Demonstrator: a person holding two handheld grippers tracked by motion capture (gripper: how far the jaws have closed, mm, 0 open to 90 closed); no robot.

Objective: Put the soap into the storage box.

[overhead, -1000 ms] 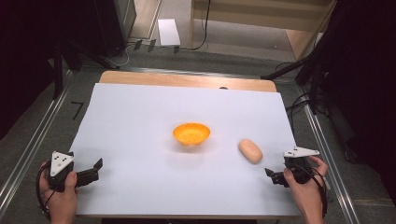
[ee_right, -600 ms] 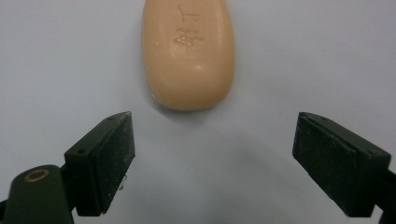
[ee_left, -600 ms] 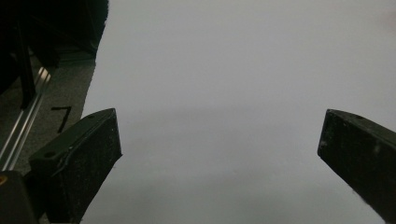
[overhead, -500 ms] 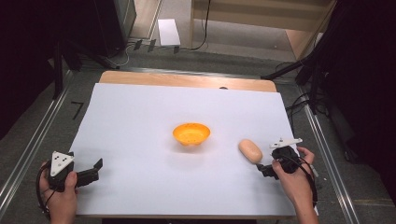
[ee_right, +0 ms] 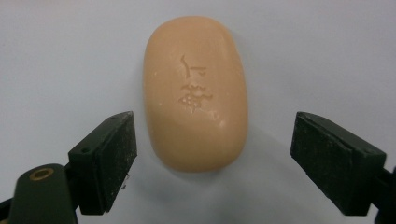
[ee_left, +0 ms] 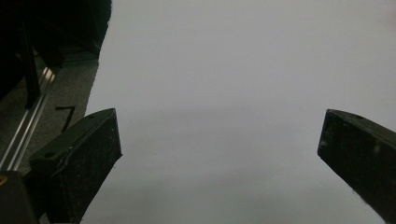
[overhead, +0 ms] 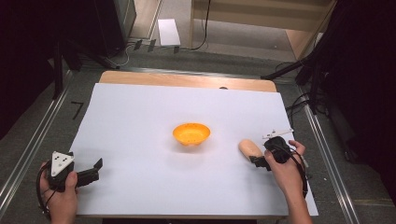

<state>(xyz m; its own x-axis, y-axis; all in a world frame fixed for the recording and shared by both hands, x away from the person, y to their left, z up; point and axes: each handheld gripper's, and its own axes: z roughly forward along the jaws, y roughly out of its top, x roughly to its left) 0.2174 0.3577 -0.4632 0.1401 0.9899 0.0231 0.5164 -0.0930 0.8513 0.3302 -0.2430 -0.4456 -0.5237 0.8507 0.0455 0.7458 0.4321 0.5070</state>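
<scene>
Right gripper view: soap bar (ee_right: pixel 195 93), peach, oval, stamped face up, flat on white sheet near right edge of bench (overhead: pixel 140 121). Right gripper (ee_right: pixel 212 163) released, jaws wide, straddling bar's near end, not touching. Long axis runs along gripper's line of sight. Advice: advance to mid-bar, close across short width. Left gripper (ee_left: pixel 219 154) released, idle near front-left corner. Orange bowl (overhead: pixel 191 134) at centre.

peach soap bar (ee_right: pixel 195 93), characters pressed into its top face — too worn and shallow to read
</scene>
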